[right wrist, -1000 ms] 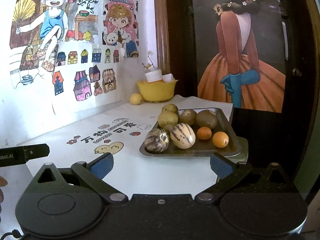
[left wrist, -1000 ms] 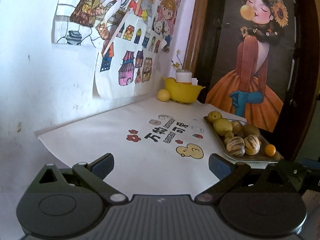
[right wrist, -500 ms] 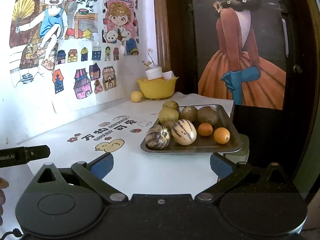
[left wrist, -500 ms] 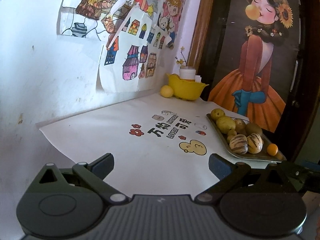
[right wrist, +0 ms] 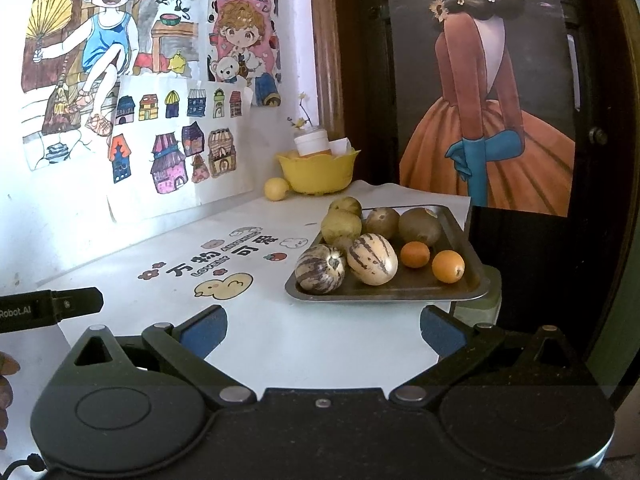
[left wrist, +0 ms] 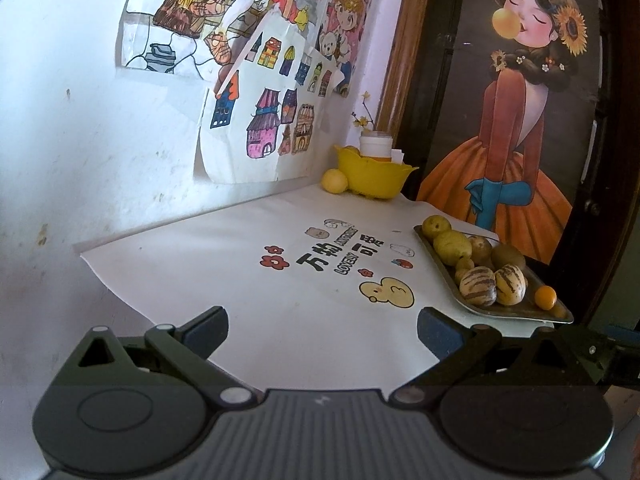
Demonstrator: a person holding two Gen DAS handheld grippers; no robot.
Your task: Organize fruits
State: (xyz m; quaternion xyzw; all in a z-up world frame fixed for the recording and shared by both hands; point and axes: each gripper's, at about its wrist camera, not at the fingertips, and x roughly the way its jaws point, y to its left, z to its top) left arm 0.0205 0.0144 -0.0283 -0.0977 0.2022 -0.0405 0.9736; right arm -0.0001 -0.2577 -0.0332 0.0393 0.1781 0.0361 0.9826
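Both hand-held grippers hover over a white printed tablecloth [left wrist: 248,272], the left gripper [left wrist: 322,328] and the right gripper [right wrist: 323,327] each with jaws spread wide and nothing between them. A metal tray [right wrist: 472,280] of fruit sits at the table's right edge, its long axis running from the near edge back toward the wall. On it lie two striped melons [right wrist: 372,258], two small oranges [right wrist: 448,266], brown kiwis [right wrist: 420,226] and greenish-yellow pears [right wrist: 340,226]. Behind it, a yellow bowl [right wrist: 316,174] holding a white jar stands in the corner, a loose lemon [right wrist: 276,189] just beside it. Children's drawings [right wrist: 176,148] cover the wall. Nothing stands between the right gripper and the tray. Compared with a second ago, the tray sits slightly higher in the right wrist view; the left view has swung a little.
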